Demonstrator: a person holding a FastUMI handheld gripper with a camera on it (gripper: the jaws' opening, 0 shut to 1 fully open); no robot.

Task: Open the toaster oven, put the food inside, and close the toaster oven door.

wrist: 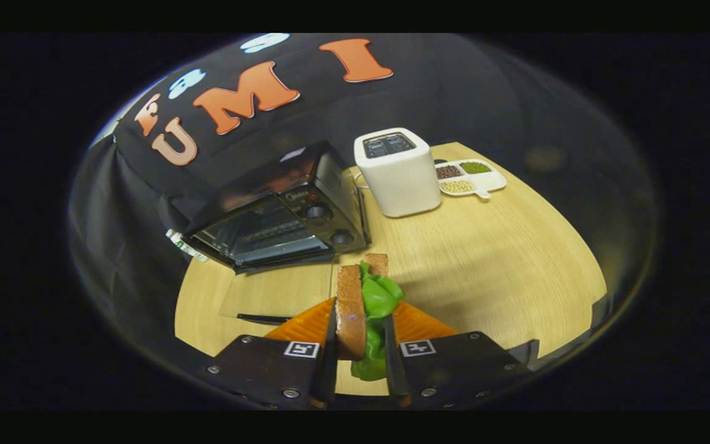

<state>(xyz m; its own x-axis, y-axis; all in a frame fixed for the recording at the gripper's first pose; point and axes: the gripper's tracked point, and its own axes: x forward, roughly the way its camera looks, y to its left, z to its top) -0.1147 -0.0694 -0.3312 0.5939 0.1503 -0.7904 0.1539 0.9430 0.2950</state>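
Observation:
My gripper (360, 336) is shut on a sandwich (351, 308), two brown bread slices with green lettuce (381, 296) bulging out between them. The sandwich stands on edge between both fingers, held above the wooden table (484, 259). Beyond the fingers and to their left sits the black toaster oven (281, 213). Its glass door (281, 293) lies folded down flat toward me, with the handle (262, 319) at its near edge. The wire rack (262, 237) inside the open cavity is visible. Two knobs (319, 213) sit on the oven's right panel.
A white slot toaster (399, 176) stands right of the oven at the back of the table. Behind it to the right lies a white divided dish (471, 177) with beans and grains. The black cloth wall hangs close behind the oven.

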